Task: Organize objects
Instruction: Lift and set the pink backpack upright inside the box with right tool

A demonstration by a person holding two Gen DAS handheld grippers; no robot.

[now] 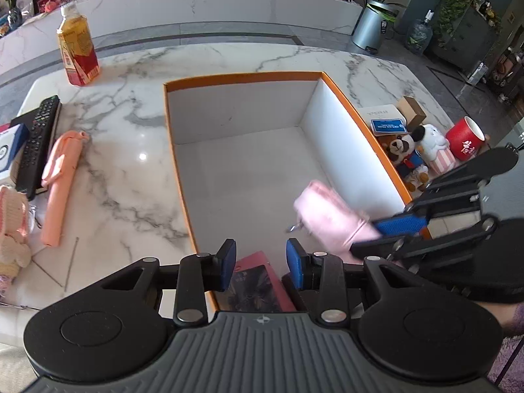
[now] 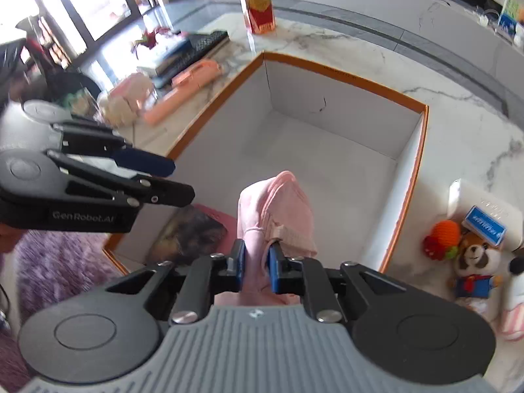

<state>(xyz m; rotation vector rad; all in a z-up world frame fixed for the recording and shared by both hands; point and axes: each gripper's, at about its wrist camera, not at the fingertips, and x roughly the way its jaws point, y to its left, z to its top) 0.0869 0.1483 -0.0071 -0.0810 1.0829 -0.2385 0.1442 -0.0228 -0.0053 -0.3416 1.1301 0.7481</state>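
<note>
Daylight floods both views, brightest from the blown-out windows (image 2: 75,3) up and left of the right tool (image 2: 255,270). A small glare spot sits on the glossy marble worktop (image 1: 143,156) left of the left tool (image 1: 261,263). The pink pouch (image 1: 330,216) is motion-blurred. Fisheye bending curves every edge; corners darken.
</note>
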